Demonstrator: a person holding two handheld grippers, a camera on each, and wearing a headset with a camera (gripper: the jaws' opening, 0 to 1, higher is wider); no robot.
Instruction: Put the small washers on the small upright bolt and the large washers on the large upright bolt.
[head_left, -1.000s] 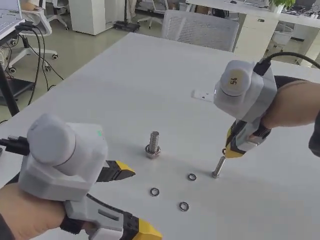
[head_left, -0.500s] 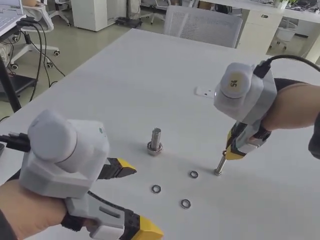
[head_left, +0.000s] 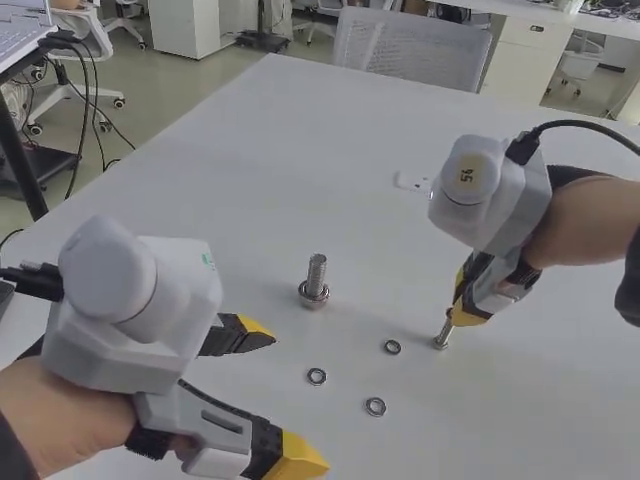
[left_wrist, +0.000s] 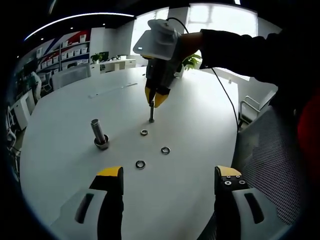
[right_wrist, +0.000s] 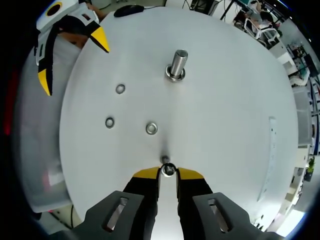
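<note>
The large bolt (head_left: 316, 274) stands upright mid-table with a washer stack (head_left: 313, 293) around its base. To its right stands the small bolt (head_left: 441, 333). My right gripper (head_left: 463, 315) hangs directly over the small bolt's top. In the right gripper view its jaws (right_wrist: 168, 172) are pinched on a small washer (right_wrist: 169, 170) just above the bolt tip. Three small washers (head_left: 392, 347) (head_left: 317, 376) (head_left: 376, 406) lie flat on the table in front of the bolts. My left gripper (head_left: 278, 398) is open at the near left, with nothing between its jaws (left_wrist: 169, 172).
A white tag (head_left: 410, 181) lies on the table beyond the right gripper. A mesh chair (head_left: 410, 45) stands at the table's far edge. The white tabletop (head_left: 250, 180) stretches bare to the left and behind the large bolt.
The head camera has shifted a little. My right gripper has sunk slightly over the small bolt. The left gripper and the loose washers have stayed put.
</note>
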